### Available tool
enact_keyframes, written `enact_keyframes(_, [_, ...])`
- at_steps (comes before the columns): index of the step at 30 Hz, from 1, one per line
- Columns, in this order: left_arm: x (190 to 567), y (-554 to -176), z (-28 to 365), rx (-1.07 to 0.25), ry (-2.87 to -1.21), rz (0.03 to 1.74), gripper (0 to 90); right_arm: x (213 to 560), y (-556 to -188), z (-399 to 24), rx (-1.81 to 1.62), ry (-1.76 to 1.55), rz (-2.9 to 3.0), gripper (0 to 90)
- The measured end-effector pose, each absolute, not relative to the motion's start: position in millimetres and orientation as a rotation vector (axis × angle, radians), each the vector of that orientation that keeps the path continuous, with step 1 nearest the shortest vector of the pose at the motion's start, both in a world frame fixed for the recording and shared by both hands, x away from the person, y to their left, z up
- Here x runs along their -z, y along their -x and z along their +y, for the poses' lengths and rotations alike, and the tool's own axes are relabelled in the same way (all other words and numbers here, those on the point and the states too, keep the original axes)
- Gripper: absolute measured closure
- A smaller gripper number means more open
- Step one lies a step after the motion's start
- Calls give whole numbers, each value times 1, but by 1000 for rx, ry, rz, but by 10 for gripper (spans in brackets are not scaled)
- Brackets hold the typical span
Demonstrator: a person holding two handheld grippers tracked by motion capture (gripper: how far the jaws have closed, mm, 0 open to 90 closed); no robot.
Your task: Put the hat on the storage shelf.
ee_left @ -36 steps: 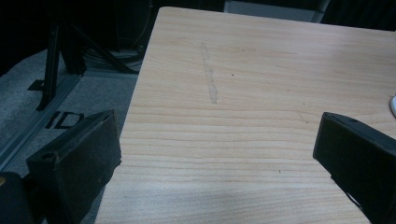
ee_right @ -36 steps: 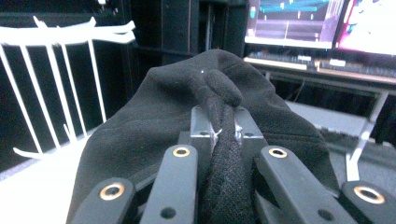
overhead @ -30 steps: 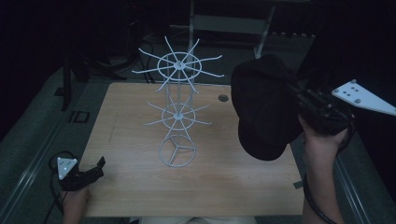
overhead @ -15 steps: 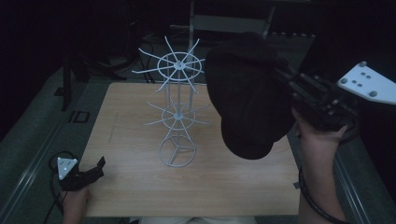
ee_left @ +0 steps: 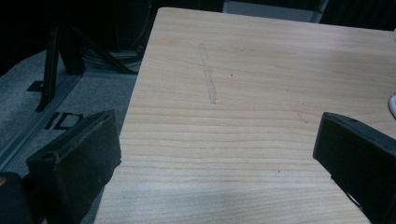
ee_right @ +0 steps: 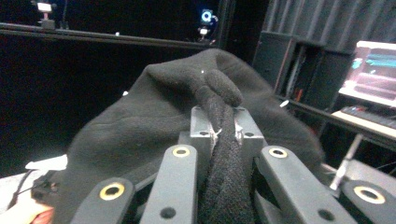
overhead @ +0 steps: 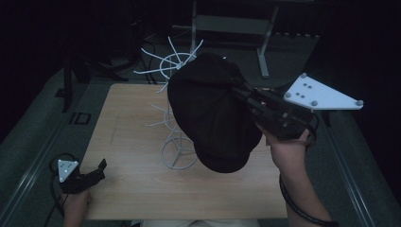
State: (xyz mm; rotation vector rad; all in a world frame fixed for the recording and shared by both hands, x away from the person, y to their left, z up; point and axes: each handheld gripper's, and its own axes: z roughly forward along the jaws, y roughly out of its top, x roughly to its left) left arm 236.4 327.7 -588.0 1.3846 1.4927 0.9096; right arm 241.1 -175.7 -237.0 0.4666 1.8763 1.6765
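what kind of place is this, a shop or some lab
Most likely a dim lab or recording studio: a bare wooden table, metal stands behind it, and a lit monitor on a side desk.

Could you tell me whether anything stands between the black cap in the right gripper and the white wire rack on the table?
Nothing visible does. The right gripper holds the black cap pinched by a fold of its fabric, raised in front of the white wire rack. The left gripper rests open near the table's corner, away from both.

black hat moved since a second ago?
Yes. The black hat, clamped in the right tongs, has shifted left, now covering the white wire rack.
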Motion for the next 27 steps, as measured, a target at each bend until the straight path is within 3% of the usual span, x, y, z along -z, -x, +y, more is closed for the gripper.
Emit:
enact_keyframes(21, [588, -237, 328, -910, -1390, 1494, 14, 289, -256, -173, -1700, -497, 2014, 800])
enact_keyframes(27, [588, -237, 328, -909, -1389, 1494, 14, 297, -254, -174, -1695, -500, 2029, 685])
